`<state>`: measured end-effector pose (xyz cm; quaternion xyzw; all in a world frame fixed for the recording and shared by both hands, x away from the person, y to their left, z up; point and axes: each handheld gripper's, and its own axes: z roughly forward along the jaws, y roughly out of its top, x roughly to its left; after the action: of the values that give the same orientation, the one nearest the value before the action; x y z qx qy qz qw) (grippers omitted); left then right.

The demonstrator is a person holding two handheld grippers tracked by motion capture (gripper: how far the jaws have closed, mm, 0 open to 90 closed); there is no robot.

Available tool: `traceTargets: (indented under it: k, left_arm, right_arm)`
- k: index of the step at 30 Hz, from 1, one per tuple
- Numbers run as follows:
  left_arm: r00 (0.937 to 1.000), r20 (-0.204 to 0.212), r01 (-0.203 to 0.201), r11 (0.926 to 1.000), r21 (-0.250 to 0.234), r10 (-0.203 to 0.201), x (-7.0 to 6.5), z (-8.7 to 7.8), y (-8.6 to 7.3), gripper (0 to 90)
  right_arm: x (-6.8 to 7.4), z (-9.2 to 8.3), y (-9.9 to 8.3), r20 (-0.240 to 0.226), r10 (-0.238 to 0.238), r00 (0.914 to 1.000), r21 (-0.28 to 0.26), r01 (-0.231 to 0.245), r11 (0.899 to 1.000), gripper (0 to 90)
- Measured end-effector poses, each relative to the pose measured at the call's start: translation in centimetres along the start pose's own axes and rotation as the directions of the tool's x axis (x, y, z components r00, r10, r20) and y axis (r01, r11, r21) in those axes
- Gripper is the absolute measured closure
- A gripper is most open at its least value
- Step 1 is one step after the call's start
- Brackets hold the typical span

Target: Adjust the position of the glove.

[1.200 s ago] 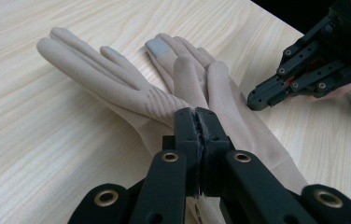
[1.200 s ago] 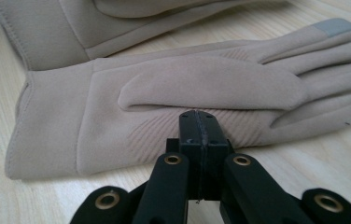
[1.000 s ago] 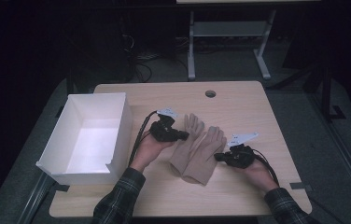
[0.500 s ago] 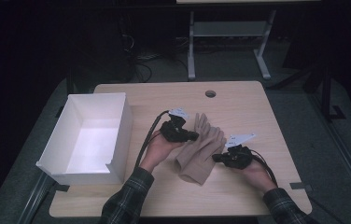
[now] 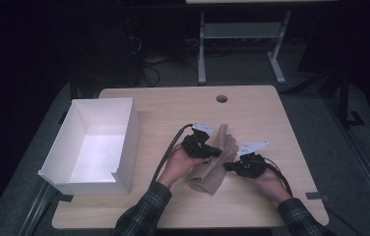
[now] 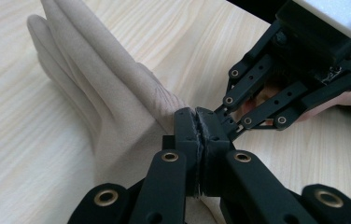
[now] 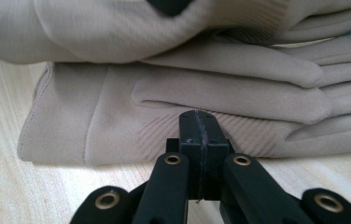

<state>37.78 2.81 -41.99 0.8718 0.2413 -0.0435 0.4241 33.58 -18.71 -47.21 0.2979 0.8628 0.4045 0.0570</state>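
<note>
- Gloves: a beige pair on the light wood counter, right of centre toward the near edge, between the person's two hands.
- In the high view the fingers point away from the person and the cuffs lie toward the near edge.
- In the right hand-held gripper's view one glove lies flat on the counter and the other sits on top of it, partly lifted and folded over.
- Left hand-held gripper: jaws pressed together with no gap, clenched on the upper glove's fabric near the palm; the cloth puckers into wrinkles at the jaw tips.
- In the high view this gripper sits over the left edge of the gloves, held by the left hand.
- Right hand-held gripper: jaws closed flat against each other, tips at the lower glove's edge near the ribbed patch; whether any fabric is pinched, I cannot tell.
- In the high view it sits at the gloves' right edge, held by the right hand.
- The two grippers' tips are very close, as the left gripper's view shows.
- Box: white, open-topped, on the left part of the counter, well apart from the gloves.
- Plaid sleeves enter from the bottom.
</note>
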Motion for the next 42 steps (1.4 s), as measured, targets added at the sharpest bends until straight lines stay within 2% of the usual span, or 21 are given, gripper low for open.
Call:
traceTargets:
  k: [6, 11, 15, 18, 20, 23, 26, 30, 32, 34, 39, 42]
  left_arm:
    - [0.9999, 0.012, -0.006, 0.9999, 0.015, 0.005, -0.4, 0.9, 0.0, 88.0]
    - [0.9996, 0.026, 0.006, 1.0000, -0.003, -0.006, -0.6, 1.0, -0.1, 86.6]
    - [0.9992, 0.040, -0.002, 0.9999, -0.013, 0.003, -0.8, 0.7, 0.0, 83.9]
    - [0.9989, 0.045, -0.013, 0.9998, -0.013, 0.014, -1.1, 0.3, 0.0, 84.4]
    - [0.9989, 0.044, -0.012, 0.9999, -0.008, 0.013, -1.4, 0.2, -0.1, 89.0]
    - [0.9991, 0.039, -0.017, 0.9998, 0.010, 0.016, -1.8, 0.3, -0.6, 89.7]
    - [0.9993, 0.036, -0.009, 0.9999, 0.015, 0.008, -2.2, 0.5, -1.2, 89.7]
    - [0.9994, 0.036, 0.002, 0.9995, 0.031, -0.003, -2.6, 1.0, -2.3, 89.7]
    - [0.9985, 0.054, 0.002, 0.9985, 0.056, -0.005, -3.0, 1.5, -2.9, 89.7]
    - [0.9981, 0.062, -0.001, 0.9975, 0.070, -0.003, -3.2, 1.9, -3.5, 89.7]
    - [0.9983, 0.056, -0.018, 0.9932, 0.115, 0.011, -3.3, 2.1, -4.5, 89.7]
    - [0.9993, 0.032, -0.021, 0.9916, 0.128, 0.017, -3.3, 1.7, -4.7, 89.8]
  right_arm:
    - [0.0, 0.0, 0.0, 0.000, 0.002, 1.0000, 0.003, -0.002, 1.000, 89.9]
    - [0.0, 0.0, -0.1, -0.001, 0.002, 1.0000, 0.004, -0.002, 1.000, 89.8]
    - [-0.1, -0.2, -0.1, -0.003, 0.007, 1.0000, 0.001, -0.007, 1.000, 89.4]
    - [-0.3, -1.0, -0.3, 0.016, 0.008, 0.9998, 0.014, -0.008, 1.000, 84.5]
    - [-0.8, -1.6, -0.8, 0.034, 0.014, 0.9993, 0.012, -0.015, 1.000, 82.0]
    - [-1.7, -3.0, -1.5, 0.062, 0.052, 0.9967, -0.007, -0.051, 0.999, 72.8]
    - [-2.8, -4.2, -2.3, 0.132, 0.088, 0.9874, -0.012, -0.087, 0.996, 51.5]
    - [-3.9, -4.8, -3.4, 0.221, 0.122, 0.9676, -0.006, -0.123, 0.992, 33.3]
    - [-4.4, -4.9, -3.7, 0.255, 0.139, 0.9568, -0.002, -0.143, 0.990, 28.4]
    - [-4.7, -4.7, -3.8, 0.273, 0.147, 0.9507, 0.001, -0.153, 0.988, 25.7]
    - [-4.8, -4.3, -3.9, 0.292, 0.128, 0.9477, 0.004, -0.135, 0.991, 20.2]
    - [-4.7, -4.2, -3.9, 0.293, 0.131, 0.9472, -0.005, -0.135, 0.991, 18.3]
